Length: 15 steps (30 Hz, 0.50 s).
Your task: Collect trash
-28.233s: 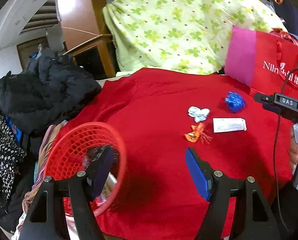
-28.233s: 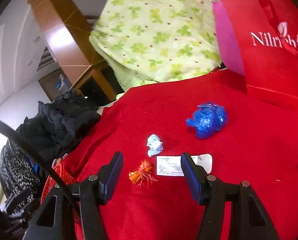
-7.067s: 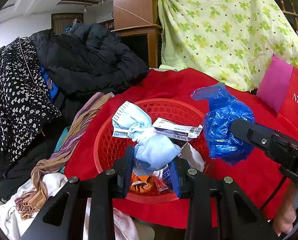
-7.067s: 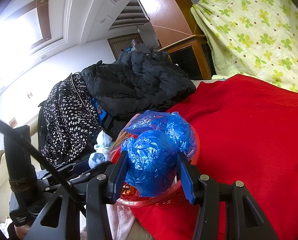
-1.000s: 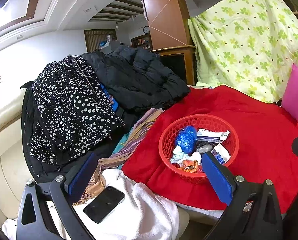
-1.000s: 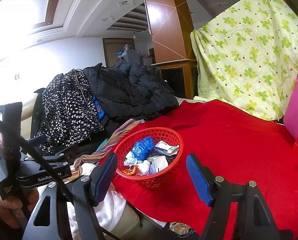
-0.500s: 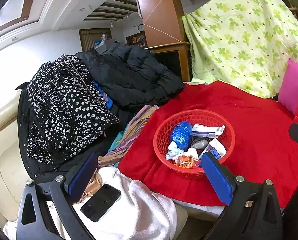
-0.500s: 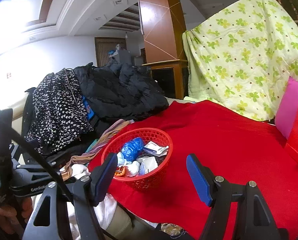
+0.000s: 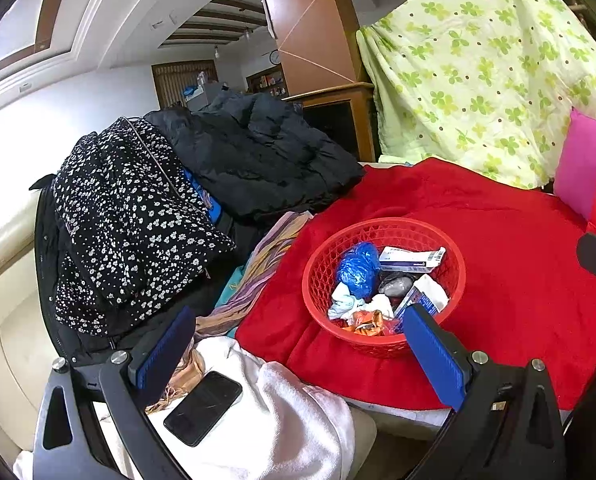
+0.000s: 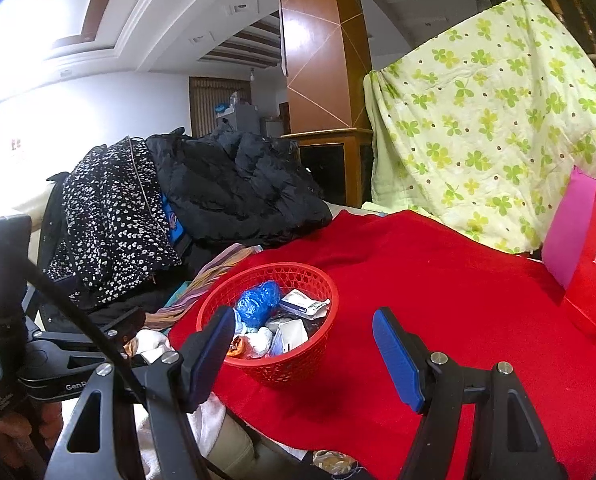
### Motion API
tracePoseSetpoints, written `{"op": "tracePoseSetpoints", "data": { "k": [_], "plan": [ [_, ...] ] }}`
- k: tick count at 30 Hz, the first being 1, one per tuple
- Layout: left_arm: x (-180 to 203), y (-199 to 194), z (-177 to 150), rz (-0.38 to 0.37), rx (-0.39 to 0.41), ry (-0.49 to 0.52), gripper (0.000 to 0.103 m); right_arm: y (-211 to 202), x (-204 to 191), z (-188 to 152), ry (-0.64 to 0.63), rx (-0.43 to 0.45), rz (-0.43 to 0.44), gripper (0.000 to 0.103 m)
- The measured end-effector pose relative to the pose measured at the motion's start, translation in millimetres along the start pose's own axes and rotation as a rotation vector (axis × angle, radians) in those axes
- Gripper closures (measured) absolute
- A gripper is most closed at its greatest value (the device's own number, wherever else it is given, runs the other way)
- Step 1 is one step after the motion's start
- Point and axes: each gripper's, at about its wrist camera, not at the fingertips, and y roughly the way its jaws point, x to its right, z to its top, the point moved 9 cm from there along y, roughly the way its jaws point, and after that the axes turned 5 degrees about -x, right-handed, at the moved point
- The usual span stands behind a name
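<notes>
Between the wide-spread blue pads of the left gripper (image 9: 298, 344) there is nothing held; its jaws stand far apart and empty, above a white towel (image 9: 289, 412) on which a black phone (image 9: 203, 408) lies at about 7 o'clock in the left wrist view. The right gripper (image 10: 304, 344) is also open and holds nothing. At about 2 o'clock from the left gripper sits the red basket (image 9: 454, 256) on the red blanket (image 9: 518, 280), near the blanket's edge. In the basket lie the blue plastic bag (image 9: 358, 268), a white carton (image 9: 412, 258) and other crumpled wrappers. At 10 o'clock from the basket, a black jacket (image 9: 257, 156) and a dotted garment (image 9: 129, 208) are piled. At 1 o'clock hangs a green-flowered sheet (image 9: 490, 72).
</notes>
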Motion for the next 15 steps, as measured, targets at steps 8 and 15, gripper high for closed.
{"op": "tracePoseSetpoints", "data": {
  "k": [8, 15],
  "plan": [
    [-3.1, 1.4, -0.8, 0.002, -0.004, -0.006, 0.000, 1.3, -1.7, -0.6, -0.005, -0.012, -0.007, 0.028],
    [-5.9, 2.8, -0.9, 0.004, -0.008, -0.010, 0.000, 5.3, -3.9, -0.6, -0.014, -0.022, -0.002, 0.028]
  ]
}}
